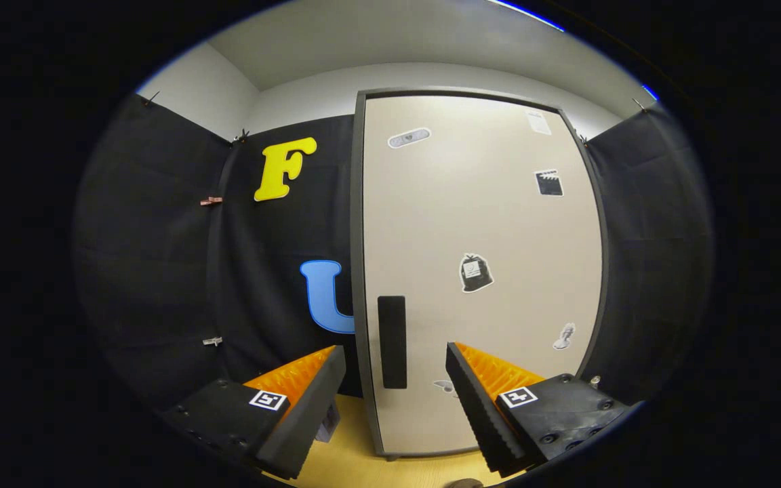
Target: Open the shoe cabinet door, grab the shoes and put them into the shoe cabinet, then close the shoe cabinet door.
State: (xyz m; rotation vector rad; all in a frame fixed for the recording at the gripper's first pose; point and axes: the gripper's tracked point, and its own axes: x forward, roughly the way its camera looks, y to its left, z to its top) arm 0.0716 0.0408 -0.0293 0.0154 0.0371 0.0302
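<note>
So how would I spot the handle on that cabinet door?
Find the tall beige cabinet door against the black cloth wall. Near its left edge, low down, sits a black upright rectangular handle, just beyond the open fingers. Unlike the small stickers scattered on the door, it is a plain dark bar.

Smooth matt cabinet door [478, 237]

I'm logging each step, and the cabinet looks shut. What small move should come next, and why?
Probably ease the hand-held gripper forward onto the dark handle. The door is closed, the fingers stand open with nothing held, and the handle lies just beyond their gap, near the door's left edge.
</note>
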